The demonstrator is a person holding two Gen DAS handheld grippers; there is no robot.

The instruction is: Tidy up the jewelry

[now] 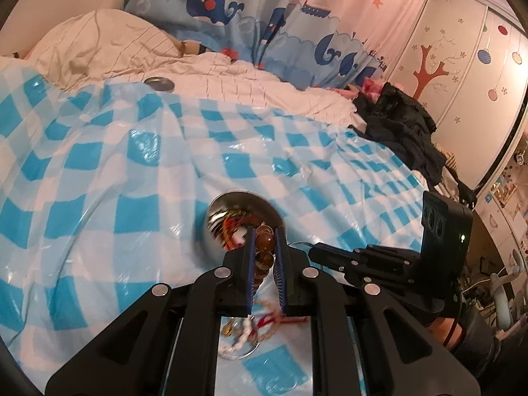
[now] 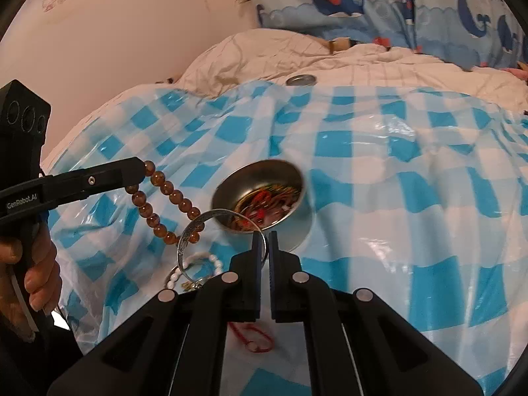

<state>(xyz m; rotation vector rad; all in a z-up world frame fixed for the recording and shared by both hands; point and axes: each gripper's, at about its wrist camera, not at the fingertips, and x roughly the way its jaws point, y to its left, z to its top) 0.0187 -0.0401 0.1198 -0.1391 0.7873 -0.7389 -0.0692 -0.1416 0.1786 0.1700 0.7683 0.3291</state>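
My left tongs [image 1: 264,241] are clamped on a strand of amber beads [image 2: 165,198]; in the right wrist view the strand hangs from their tips in a long loop, clear of the bed. My right tongs [image 2: 264,241] are closed on the thin rim of a silver bangle [image 2: 194,227], which sticks out to the left of the jaws and tilts upward. Both pieces are in the air, just on the near side of the round metal tin [image 2: 264,194], which sits on the blue-and-white checked plastic sheet [image 2: 396,198] and already holds a tangle of red and gold cords.

Below the tongs, a white bead bracelet [image 2: 198,264] and a red cord bracelet [image 2: 254,340] lie on the sheet, not yet gathered. The tin's lid [image 2: 301,81] rests far off at the sheet's back edge.

To do this step well, I judge that I should carry each piece fully over the tin's mouth before letting go. The bead loop is long, so I would lower it until its bottom coils inside, then release, or it may drape over the rim. The bangle is pinched on a narrow edge and could swing or slip, so I would move it slowly and set it down flat.
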